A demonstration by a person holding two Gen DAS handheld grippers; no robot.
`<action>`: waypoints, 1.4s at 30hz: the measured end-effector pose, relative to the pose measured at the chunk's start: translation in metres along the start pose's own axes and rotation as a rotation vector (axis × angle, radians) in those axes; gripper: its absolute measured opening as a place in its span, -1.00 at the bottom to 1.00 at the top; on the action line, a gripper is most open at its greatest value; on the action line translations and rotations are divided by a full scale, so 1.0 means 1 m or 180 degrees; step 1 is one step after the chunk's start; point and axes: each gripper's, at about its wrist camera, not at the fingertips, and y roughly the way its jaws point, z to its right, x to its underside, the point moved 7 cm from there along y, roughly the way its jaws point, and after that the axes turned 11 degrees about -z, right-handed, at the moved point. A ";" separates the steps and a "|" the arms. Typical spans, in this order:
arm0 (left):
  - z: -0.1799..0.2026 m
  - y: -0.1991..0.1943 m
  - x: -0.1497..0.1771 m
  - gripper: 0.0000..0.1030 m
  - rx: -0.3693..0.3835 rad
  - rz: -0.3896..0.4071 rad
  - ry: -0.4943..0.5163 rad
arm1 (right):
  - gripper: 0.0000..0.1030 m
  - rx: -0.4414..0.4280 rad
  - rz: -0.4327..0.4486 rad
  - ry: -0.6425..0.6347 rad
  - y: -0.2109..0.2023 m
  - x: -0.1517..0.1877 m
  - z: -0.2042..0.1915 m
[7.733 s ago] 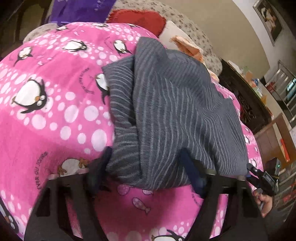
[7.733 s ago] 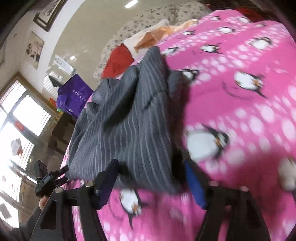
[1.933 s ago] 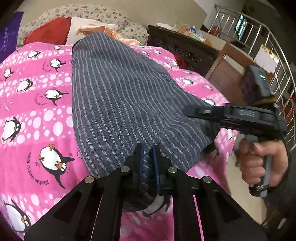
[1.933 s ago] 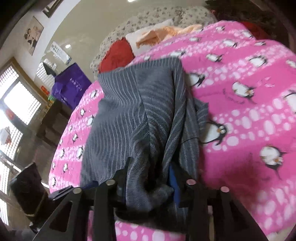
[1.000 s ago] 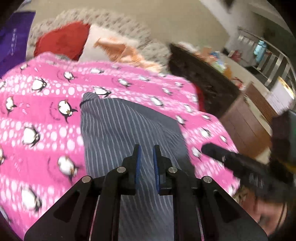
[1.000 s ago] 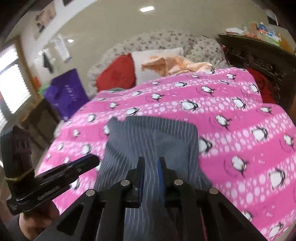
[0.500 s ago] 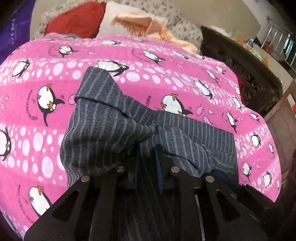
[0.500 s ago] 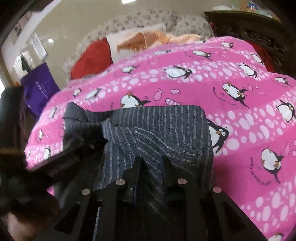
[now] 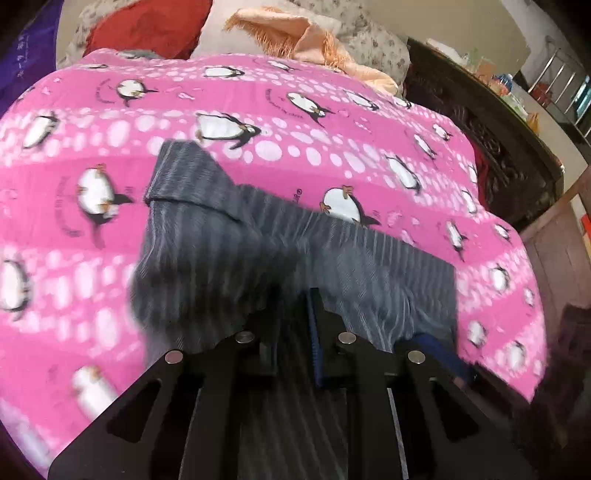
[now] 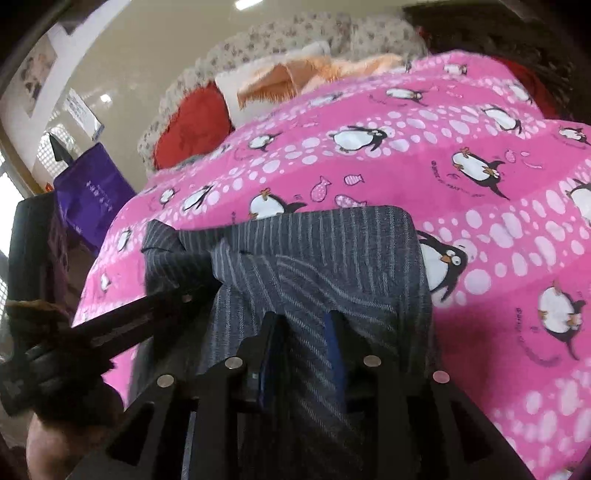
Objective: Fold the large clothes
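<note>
A grey striped garment (image 9: 221, 258) (image 10: 332, 251) lies folded in a heap on the pink penguin blanket (image 9: 332, 147) (image 10: 480, 184). My left gripper (image 9: 295, 310) is low over its near edge, jaws nearly together, with a fold of the cloth pinched between them. In the right wrist view the left gripper (image 10: 177, 295) shows as a black arm reaching in from the left, held by a hand (image 10: 55, 443). My right gripper (image 10: 303, 332) is on the garment's near right part. Its jaws are opening, and striped cloth still runs between them.
A red cushion (image 9: 147, 29), a white pillow and a peach fringed cloth (image 9: 295, 33) lie at the head of the bed. Dark carved wooden furniture (image 9: 498, 147) borders the bed's right side. A purple bag (image 10: 92, 195) stands beyond the left edge.
Both grippers have come down toward the blanket with the garment's edge, and the cloth now sits in a low folded heap. The gap between the right gripper's jaws has widened.
</note>
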 end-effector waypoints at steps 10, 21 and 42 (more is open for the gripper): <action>-0.056 -0.061 0.110 0.76 0.0101 0.0335 0.0315 | 0.67 0.0032 0.0485 -0.0180 -0.114 0.037 0.052; -0.028 -0.023 0.144 0.90 0.0403 0.0306 0.0449 | 0.71 -0.1204 -0.0191 0.0357 -0.023 0.063 0.063; -0.068 -0.102 0.138 -0.52 0.0419 0.1013 0.0322 | -0.20 -0.1431 -0.0166 -0.0202 0.008 0.076 -0.024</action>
